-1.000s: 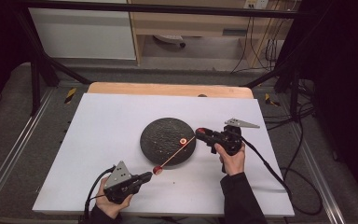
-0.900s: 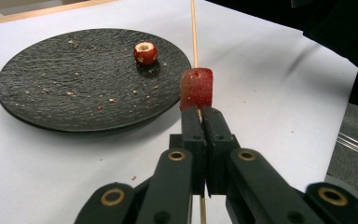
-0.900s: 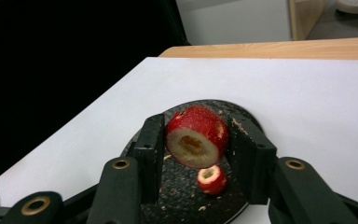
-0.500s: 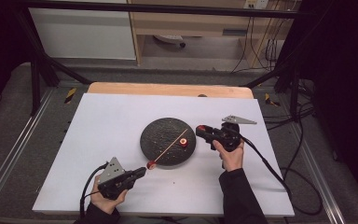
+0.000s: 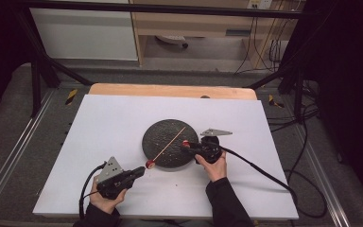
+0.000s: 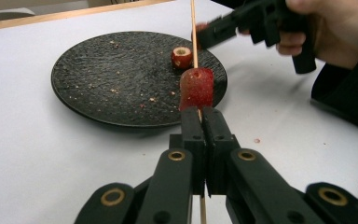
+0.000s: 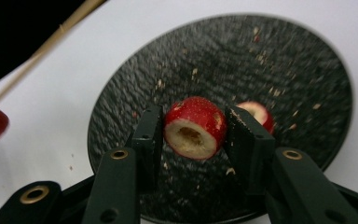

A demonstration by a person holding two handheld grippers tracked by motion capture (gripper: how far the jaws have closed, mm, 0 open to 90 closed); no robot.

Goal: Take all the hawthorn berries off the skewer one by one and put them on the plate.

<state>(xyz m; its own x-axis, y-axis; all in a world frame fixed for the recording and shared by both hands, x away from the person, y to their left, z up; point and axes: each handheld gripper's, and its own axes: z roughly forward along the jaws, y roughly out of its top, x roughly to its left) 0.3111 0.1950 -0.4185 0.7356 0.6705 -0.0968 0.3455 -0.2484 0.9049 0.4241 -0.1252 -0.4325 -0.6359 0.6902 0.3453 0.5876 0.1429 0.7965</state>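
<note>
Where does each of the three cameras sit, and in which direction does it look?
High view: above the person's side, looking forward and down on the table; both forearms, left claw, right claw.
Left gripper view: on the left claw, looking along the skewer to the plate; the other hand shows.
Right gripper view: on the right claw, facing the plate, gripping a fruit piece.
Shared: plate and skewer.
</note>
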